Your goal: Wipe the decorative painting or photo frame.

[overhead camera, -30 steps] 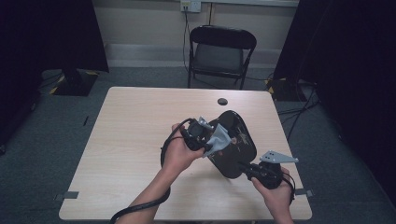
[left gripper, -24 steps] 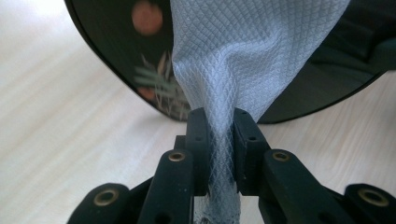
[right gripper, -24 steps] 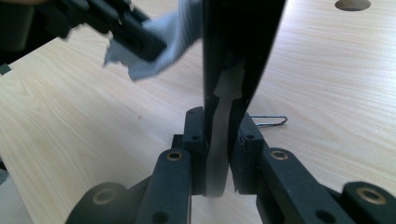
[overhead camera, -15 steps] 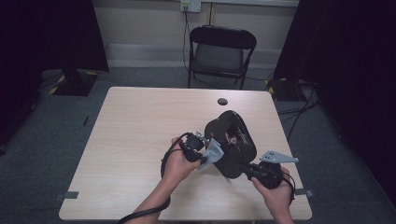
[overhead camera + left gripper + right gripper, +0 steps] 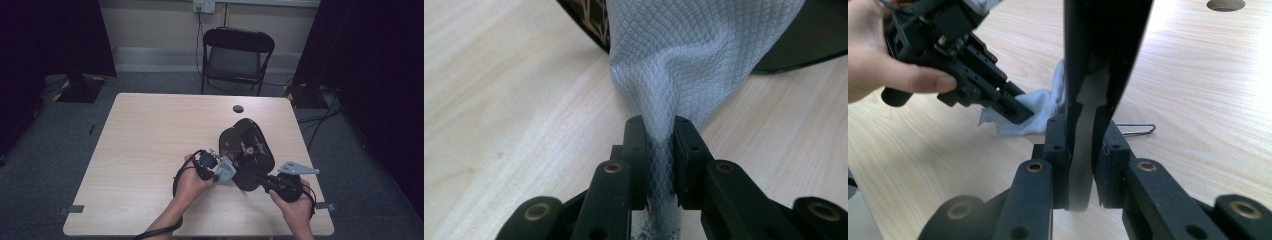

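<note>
while the right gripper (image 5: 260, 180) clamps the near edge of a glossy black tray (image 5: 247, 150), propping it on edge at a steep tilt above the wooden table (image 5: 150, 150), the left gripper (image 5: 222, 172) works beside it with a pale grey cloth (image 5: 674, 60). the right jaws are closed on the tray's thin rim, and the tray rises straight up from between them in the right gripper view; this hold seems meant to steady the tray and turn its face toward the cloth. the left jaws are shut tight on a bunched fold of the cloth, whose loose end spreads just ahead of them against the tray's lower edge, apparently for wiping. a thin wire piece, possibly a clip (image 5: 1135, 129), lies on the table just past the right jaws.
</note>
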Motion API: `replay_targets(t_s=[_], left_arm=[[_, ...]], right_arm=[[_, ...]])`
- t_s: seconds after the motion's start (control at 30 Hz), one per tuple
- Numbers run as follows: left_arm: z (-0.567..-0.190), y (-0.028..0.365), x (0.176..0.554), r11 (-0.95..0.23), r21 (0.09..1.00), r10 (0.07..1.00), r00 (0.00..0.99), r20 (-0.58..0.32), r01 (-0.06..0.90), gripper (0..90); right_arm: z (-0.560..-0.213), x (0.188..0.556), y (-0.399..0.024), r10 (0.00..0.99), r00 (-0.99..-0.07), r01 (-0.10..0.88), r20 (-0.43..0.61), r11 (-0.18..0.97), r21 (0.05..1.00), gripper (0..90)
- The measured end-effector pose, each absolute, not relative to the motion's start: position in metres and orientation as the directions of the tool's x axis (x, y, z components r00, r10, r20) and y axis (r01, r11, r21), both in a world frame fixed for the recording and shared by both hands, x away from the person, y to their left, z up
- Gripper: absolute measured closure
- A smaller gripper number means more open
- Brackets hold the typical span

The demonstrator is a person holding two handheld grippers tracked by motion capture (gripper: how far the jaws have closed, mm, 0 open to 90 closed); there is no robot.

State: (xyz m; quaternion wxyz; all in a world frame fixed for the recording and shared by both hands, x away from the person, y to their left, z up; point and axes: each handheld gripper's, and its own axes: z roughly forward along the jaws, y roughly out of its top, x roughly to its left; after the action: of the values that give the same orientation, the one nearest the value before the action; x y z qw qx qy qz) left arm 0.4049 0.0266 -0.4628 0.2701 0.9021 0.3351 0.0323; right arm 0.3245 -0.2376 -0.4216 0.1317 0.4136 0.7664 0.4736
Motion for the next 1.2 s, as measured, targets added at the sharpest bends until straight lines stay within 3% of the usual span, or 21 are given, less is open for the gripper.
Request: replay_targets(t_s=[0.3, 0.63, 0.9, 1.03, 1.2], left_arm=[[-0.451, 0.035, 0.402, -0.619, 0.516, 0.621, 0.771, -0.141, 0.592, 79.0], [-0.368, 0.054, 0.405, -0.552, 0.633, 0.612, 0.779, -0.133, 0.543, 78.7], [-0.308, 0.043, 0.399, -0.528, 0.714, 0.582, 0.808, -0.090, 0.459, 78.3], [-0.303, 0.030, 0.395, -0.545, 0.720, 0.550, 0.831, -0.079, 0.430, 78.3], [-0.323, 0.022, 0.394, -0.578, 0.691, 0.547, 0.835, -0.067, 0.434, 78.4]], right_arm=[[-0.421, 0.324, -0.237, 0.760, -0.623, 0.508, 0.186, 0.212, 0.835, 79.0], [-0.421, 0.324, -0.236, 0.762, -0.619, 0.512, 0.188, 0.210, 0.833, 79.0], [-0.422, 0.325, -0.233, 0.761, -0.620, 0.509, 0.189, 0.207, 0.836, 79.1], [-0.423, 0.325, -0.231, 0.762, -0.620, 0.507, 0.187, 0.207, 0.837, 79.0], [-0.422, 0.325, -0.230, 0.765, -0.616, 0.509, 0.188, 0.205, 0.836, 79.0]])
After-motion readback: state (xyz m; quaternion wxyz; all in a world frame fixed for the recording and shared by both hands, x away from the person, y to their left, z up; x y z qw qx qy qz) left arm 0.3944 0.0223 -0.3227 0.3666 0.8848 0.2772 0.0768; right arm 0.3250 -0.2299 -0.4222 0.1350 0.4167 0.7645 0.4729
